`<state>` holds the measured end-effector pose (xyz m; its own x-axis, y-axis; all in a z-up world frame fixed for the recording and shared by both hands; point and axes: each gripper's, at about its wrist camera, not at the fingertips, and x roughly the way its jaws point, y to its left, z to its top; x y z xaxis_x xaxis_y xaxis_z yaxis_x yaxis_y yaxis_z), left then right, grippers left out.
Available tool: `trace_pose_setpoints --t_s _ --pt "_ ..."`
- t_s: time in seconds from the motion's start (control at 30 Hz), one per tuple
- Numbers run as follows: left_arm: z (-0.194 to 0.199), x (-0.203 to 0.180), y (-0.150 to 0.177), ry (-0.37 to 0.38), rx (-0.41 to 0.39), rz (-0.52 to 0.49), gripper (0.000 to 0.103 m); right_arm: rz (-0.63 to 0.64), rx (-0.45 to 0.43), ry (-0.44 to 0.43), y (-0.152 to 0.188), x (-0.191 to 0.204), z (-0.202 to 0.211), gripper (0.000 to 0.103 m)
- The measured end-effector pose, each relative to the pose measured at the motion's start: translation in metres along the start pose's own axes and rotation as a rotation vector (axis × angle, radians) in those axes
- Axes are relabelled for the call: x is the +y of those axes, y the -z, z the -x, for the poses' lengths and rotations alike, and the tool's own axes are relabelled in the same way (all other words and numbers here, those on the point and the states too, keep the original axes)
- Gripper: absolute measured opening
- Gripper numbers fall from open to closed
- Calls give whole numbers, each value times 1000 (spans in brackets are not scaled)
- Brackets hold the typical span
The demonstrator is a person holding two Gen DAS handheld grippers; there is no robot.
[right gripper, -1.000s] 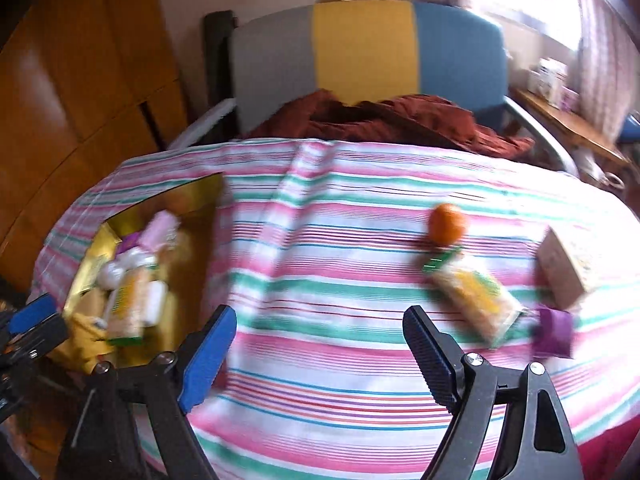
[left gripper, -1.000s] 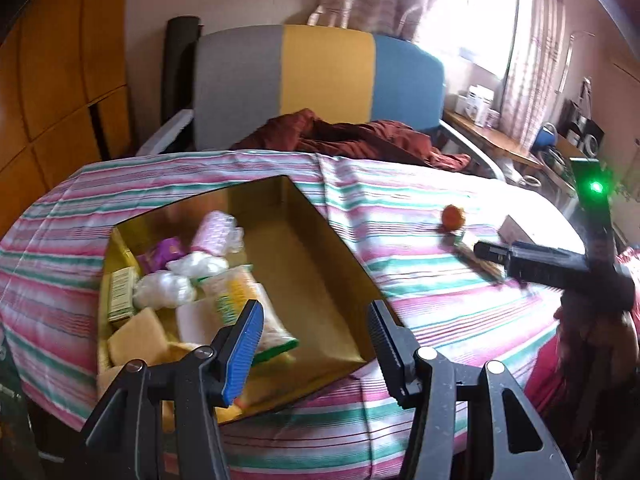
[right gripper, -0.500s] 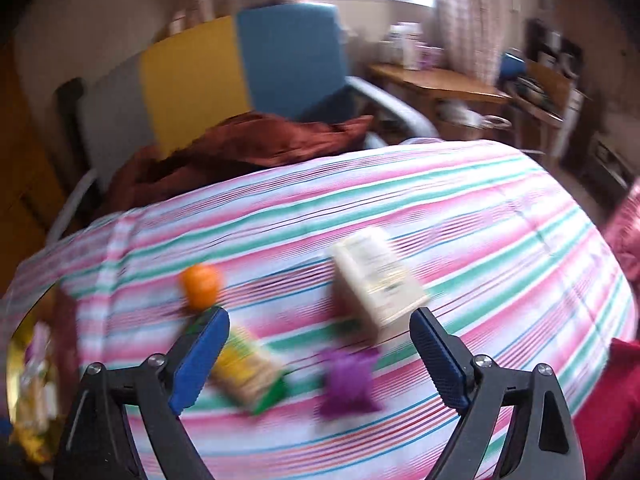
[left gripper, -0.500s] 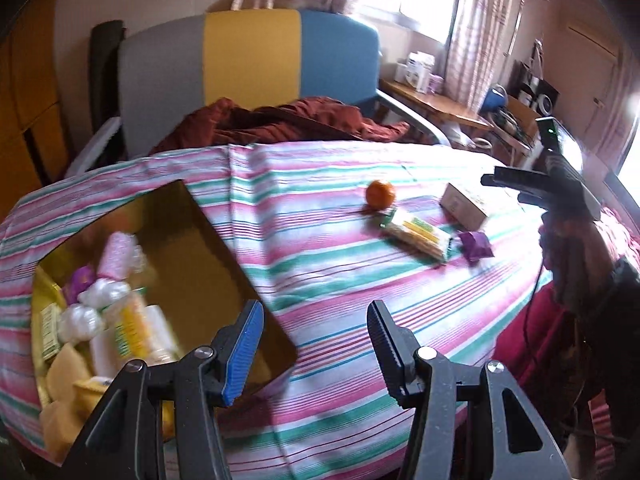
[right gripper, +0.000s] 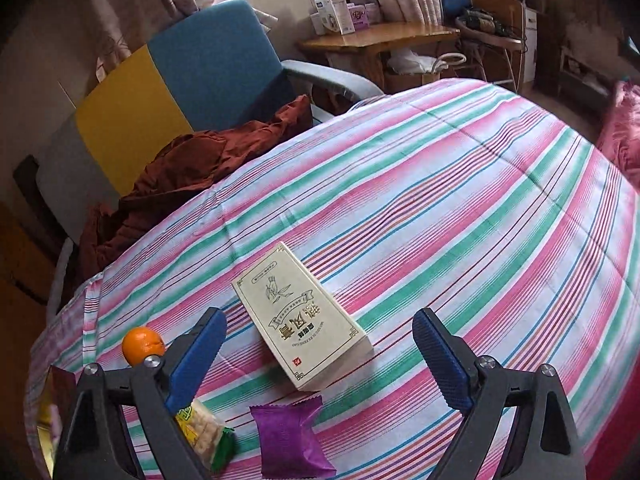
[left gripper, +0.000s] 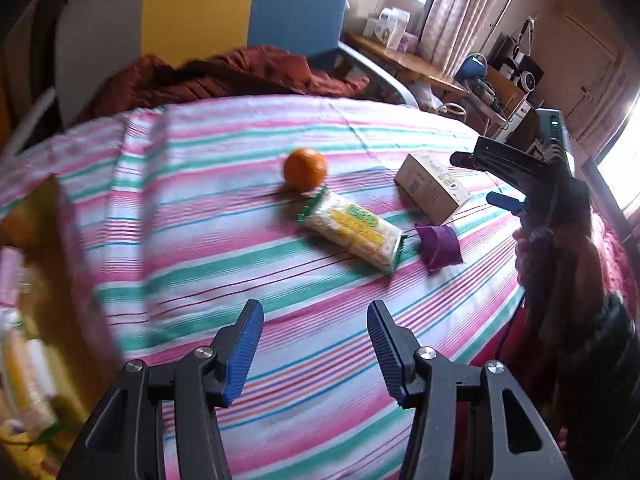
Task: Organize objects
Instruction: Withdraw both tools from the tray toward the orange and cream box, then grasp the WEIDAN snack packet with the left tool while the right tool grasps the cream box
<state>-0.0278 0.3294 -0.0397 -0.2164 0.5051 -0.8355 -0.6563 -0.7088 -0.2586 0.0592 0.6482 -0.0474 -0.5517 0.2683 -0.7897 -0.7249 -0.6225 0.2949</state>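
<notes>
Four loose things sit out on our striped tablecloth (left gripper: 224, 256), plus the box off to the side. Going left to right in the left wrist view: the gold box (left gripper: 52, 304) is at the far left edge, blurry, with what look like a few wrapped snacks inside, though we can't make them out properly. Then a long bare stretch of cloth, then the orange (left gripper: 305, 169), round and sitting just behind the cracker pack (left gripper: 352, 232), close enough that they look to be touching. The pack lies flat and diagonal, green ends, yellow label. Right at its far tip is the purple sachet (left gripper: 438, 246), and just behind that the cream carton (left gripper: 432, 188) lying on its broad side.

Our left gripper (left gripper: 315, 346) hangs over the near part of the cloth, blue pads spread wide, nothing between them, well apart from the snacks. Our right gripper (left gripper: 508, 178) shows at the right edge of that view, held above the table just past the carton.

From the right wrist view the right gripper (right gripper: 319, 354) is spread wide too and holds nothing, with the carton (right gripper: 300, 316) sitting ahead between its fingers and the sachet (right gripper: 290, 436) nearer, below it. The orange (right gripper: 142, 344) peeks out behind the left finger (right gripper: 196, 358), with the cracker pack (right gripper: 200, 432) partly hidden under it. Behind the table there's a colour-block armchair (right gripper: 192, 76) with a rust-red cloth (right gripper: 192, 168) dumped on it.
</notes>
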Motion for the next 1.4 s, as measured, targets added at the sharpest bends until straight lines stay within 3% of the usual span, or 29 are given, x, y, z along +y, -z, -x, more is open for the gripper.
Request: trace_pose_setpoints --t_s 0.1,0.17,0.33,0.47,0.63,0.83,0.93,1.1,1.4 --pt "-24 -5 -12 41 27 51 59 14 -4 3 0 3 1 95" --pt "-38 -8 -21 54 42 83 69 24 5 -3 1 5 0 95" --pt "-67 -9 -39 86 76 201 79 39 3 11 1 5 0 95" --pt "-87 -8 -52 82 87 287 82 28 17 6 1 4 -4 95" --pt "-107 -14 -68 39 90 315 82 32 23 10 1 4 -5 95" --pt "-127 -23 -75 -20 104 279 82 31 30 18 1 4 -8 95" --pt "-130 -30 -72 -54 84 205 82 44 34 28 1 5 -9 95" --pt "-125 -37 -59 -76 72 63 75 70 47 52 1 8 -16 95" --pt "-101 -20 -37 -47 58 -11 54 175 77 121 7 20 -29 94"
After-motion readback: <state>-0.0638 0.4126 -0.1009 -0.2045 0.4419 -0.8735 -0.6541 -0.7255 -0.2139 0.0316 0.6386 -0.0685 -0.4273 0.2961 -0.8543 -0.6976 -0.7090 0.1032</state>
